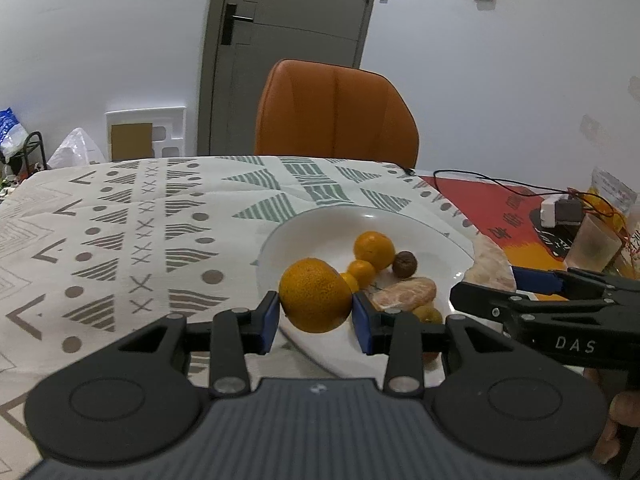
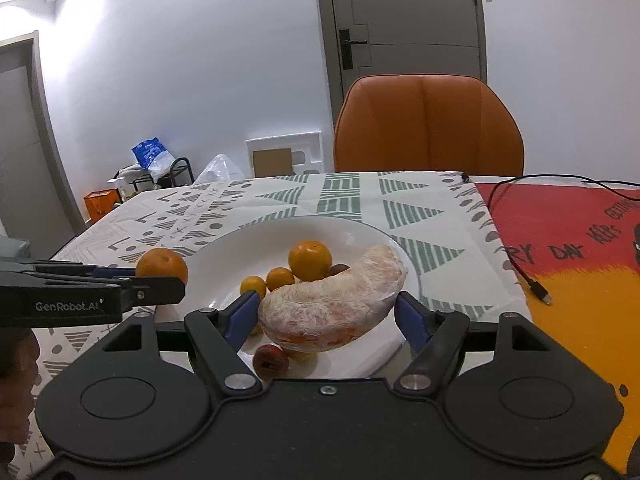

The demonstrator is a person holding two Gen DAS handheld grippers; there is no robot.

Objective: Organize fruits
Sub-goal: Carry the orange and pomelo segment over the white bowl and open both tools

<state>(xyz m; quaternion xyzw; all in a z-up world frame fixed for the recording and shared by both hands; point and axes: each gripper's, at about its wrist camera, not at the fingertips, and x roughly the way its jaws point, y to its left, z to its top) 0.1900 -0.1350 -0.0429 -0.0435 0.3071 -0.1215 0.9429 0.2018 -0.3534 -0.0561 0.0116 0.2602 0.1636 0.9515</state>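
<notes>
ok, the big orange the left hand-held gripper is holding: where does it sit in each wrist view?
Left wrist: big orange at lower centre, clamped between the left hand-held gripper pads, at the white plate's near-left edge.
Right wrist: big orange at far left, at the plate's left rim.
Shared landmark: orange chair behind the table.
</notes>
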